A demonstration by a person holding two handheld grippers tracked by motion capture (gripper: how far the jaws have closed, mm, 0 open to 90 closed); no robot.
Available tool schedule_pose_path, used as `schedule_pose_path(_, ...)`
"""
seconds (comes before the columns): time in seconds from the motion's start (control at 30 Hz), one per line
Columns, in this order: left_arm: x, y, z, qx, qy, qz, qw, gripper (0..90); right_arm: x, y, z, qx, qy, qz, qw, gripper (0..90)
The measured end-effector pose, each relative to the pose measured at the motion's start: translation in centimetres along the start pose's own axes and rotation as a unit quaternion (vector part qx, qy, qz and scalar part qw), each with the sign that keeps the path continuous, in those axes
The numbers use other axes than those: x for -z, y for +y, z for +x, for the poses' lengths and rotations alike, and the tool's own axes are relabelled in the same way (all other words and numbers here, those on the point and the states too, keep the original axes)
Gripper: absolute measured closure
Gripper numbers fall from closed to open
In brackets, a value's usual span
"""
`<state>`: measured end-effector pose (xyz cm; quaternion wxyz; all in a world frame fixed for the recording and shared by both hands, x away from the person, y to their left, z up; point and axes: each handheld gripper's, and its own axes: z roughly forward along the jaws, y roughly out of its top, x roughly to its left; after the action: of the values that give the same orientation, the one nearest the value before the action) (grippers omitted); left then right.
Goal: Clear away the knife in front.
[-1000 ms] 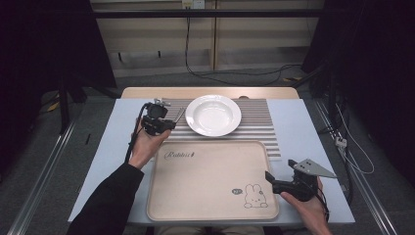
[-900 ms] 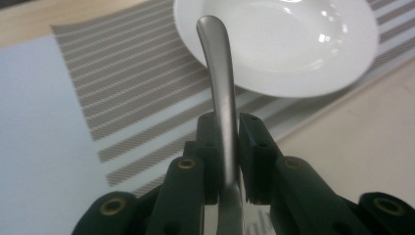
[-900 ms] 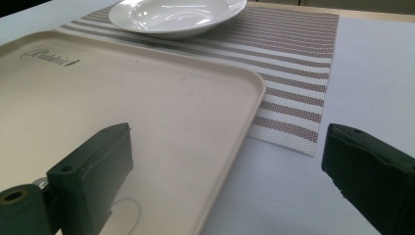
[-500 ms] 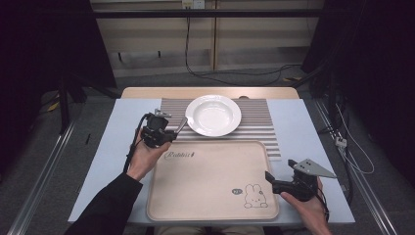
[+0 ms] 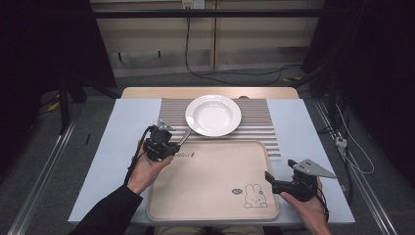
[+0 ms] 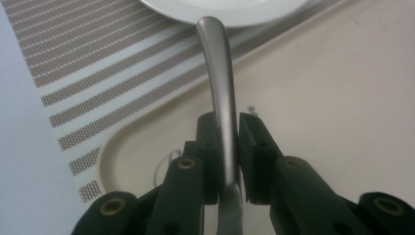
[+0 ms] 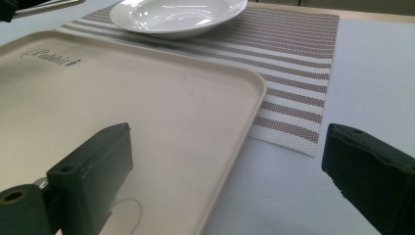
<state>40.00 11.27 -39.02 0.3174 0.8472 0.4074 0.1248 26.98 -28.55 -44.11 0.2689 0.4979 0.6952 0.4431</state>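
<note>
My left gripper [image 5: 172, 144] is shut on a metal utensil [image 5: 185, 136] over the far left corner of the beige tray [image 5: 210, 196]. In the left gripper view the jaws [image 6: 226, 122] clamp the utensil [image 6: 218, 63] by its shaft. Its rounded handle end points at the rim of the white plate [image 6: 230, 12], and its head is hidden below the jaws. My right gripper [image 5: 269, 177] stands open at the tray's near right corner. Nothing sits between its jaws [image 7: 230, 142], which hang over the tray's right edge [image 7: 244, 112].
The white plate [image 5: 213, 115] rests on a striped placemat [image 5: 259, 122] behind the tray. A rabbit drawing [image 5: 254, 195] marks the tray near my right gripper. Pale blue tabletop [image 5: 122, 127] lies on both sides, and cables run along the floor beyond the table.
My left gripper has carried the utensil from the placemat's left edge toward me and rightward, to the tray's far left corner. The right gripper has stayed put.
</note>
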Motion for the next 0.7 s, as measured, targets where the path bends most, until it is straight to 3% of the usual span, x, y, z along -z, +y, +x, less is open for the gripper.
schedule_pose_path(0.33,-0.2,-1.5,-0.9,0.001,-0.007,0.012,0.9999,79.8,0.0,0.0,0.2,0.001,0.001,-0.001,1.0,4.8)
schedule_pose_path(0.37,-0.2,-1.7,-1.1,-0.006,-0.007,0.016,0.9998,79.8,0.0,0.0,0.2,0.001,0.001,-0.001,1.0,4.8)
schedule_pose_path(0.7,-0.1,-2.7,-2.0,-0.006,-0.016,0.016,0.9997,79.8,0.0,0.0,0.2,0.001,0.001,0.0,1.0,4.7)
